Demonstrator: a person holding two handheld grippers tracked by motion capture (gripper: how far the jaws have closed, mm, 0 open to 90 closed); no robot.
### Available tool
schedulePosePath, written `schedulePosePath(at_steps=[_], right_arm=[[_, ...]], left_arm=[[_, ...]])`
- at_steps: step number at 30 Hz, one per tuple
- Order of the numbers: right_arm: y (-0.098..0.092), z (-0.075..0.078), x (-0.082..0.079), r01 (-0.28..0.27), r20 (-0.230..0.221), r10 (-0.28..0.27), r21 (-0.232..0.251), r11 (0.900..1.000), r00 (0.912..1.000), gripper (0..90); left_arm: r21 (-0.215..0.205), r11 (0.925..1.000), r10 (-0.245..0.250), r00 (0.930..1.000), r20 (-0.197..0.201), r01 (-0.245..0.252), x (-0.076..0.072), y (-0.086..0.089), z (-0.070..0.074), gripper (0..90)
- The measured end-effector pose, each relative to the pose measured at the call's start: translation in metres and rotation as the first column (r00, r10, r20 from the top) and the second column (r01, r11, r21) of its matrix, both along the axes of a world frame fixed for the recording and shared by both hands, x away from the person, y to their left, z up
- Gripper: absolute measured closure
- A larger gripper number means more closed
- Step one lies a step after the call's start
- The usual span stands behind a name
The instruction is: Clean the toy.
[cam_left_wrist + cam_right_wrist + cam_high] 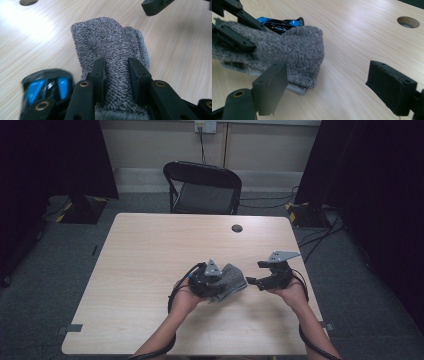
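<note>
No legible text or labels

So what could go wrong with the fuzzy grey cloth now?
1. The left gripper pinches only a bunched ridge of the grey cloth, so the cloth might slip free if it is lifted.
2. The cloth covers part of a blue and black object; dragging the cloth may knock that object along the table.
3. The right gripper is open close beside the cloth and could bump the left one.

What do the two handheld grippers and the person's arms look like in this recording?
Both the left gripper and the right gripper are black, each topped by a grey three-cornered plate, with flat black fingers and brass-coloured pivot screws. A black cable trails from each. The forearms are bare, without sleeves.
</note>
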State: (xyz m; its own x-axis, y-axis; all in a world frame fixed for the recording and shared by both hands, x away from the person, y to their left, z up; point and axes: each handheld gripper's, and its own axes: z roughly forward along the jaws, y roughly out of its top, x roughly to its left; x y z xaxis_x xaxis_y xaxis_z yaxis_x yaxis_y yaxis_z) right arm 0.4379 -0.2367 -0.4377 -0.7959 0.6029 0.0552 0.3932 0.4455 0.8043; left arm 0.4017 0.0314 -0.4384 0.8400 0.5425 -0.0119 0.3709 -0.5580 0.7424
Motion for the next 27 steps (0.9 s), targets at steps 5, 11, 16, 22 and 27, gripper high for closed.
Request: schedulePosePath(at_steps=[5,11,16,22,27], right_arm=[[-0.007,-0.001,-0.007,0.022,-0.002,-0.022,0.012,1.000,0.9998,16.1],[-0.009,-0.005,-0.013,0.033,0.000,-0.033,0.006,0.999,0.9995,16.1],[-0.008,-0.007,-0.016,0.032,-0.005,-0.032,0.014,0.999,0.9995,16.2],[0.001,-0.014,-0.020,-0.006,-0.032,0.005,-0.009,1.000,0.9995,18.4],[0.009,-0.019,-0.025,-0.056,-0.047,0.053,-0.069,0.996,0.9975,23.7]], left_arm=[[0.000,0.9999,-0.012,0.9999,-0.012,0.012,0.002,-0.024,-0.008,67.9],[0.027,0.9990,-0.035,0.9992,-0.018,0.036,0.000,-0.047,-0.018,62.7],[0.030,0.9973,-0.067,0.9977,-0.009,0.067,-0.006,-0.052,-0.020,42.9],[0.023,0.9981,-0.058,0.9979,0.029,0.058,-0.010,-0.025,-0.005,37.0],[0.042,0.9988,-0.025,0.9996,-0.015,0.026,-0.009,-0.001,-0.011,46.9]])
